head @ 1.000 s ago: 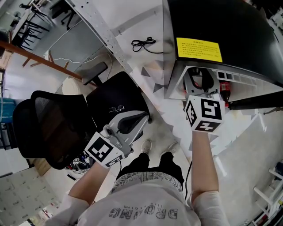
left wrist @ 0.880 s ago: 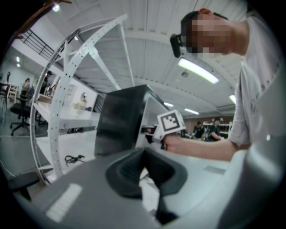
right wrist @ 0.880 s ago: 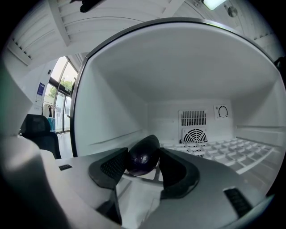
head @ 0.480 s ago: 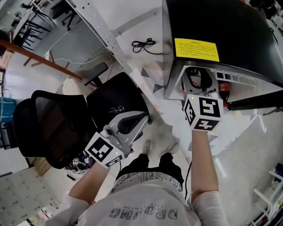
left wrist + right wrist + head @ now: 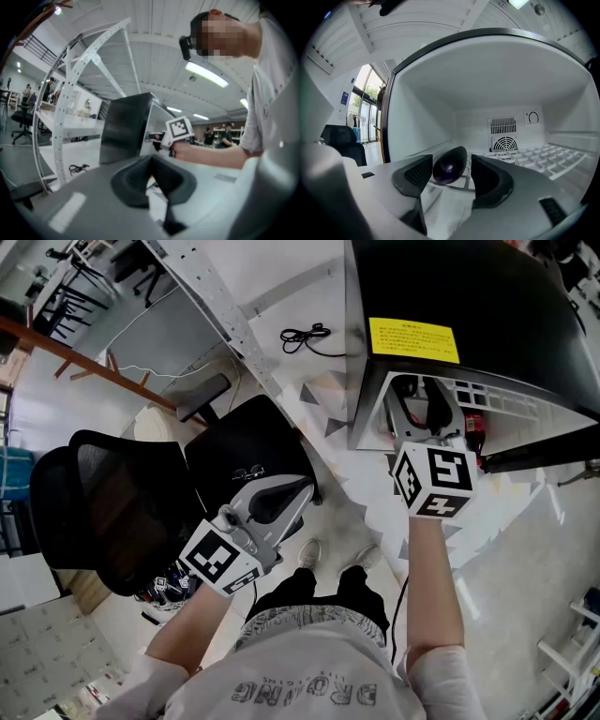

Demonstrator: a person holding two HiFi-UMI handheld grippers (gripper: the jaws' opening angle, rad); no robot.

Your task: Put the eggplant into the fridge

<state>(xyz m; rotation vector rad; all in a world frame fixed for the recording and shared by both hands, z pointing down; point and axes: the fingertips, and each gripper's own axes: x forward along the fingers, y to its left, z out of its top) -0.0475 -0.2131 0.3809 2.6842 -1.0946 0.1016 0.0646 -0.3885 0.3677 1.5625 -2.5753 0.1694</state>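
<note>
Right gripper view looks along the right tongs (image 5: 450,174). Their pads stand wide apart and have just been opening. Between them lies the dark purple, glossy eggplant (image 5: 449,165). Neither pad presses it; it is very close to the left pad, with a clear gap to the right one. It rests on the white wire shelf (image 5: 553,157), near the front edge and toward the left wall of the black fridge with a white inside (image 5: 422,122). Its long axis runs away from the tongs, deeper into the fridge, with the rounded end facing them. I judge the placing almost finished: the right hand should retreat straight back along this axis, otherwise the left pad may drag the eggplant. The left tongs (image 5: 151,174) are closed on nothing, well apart from the fridge.
</note>
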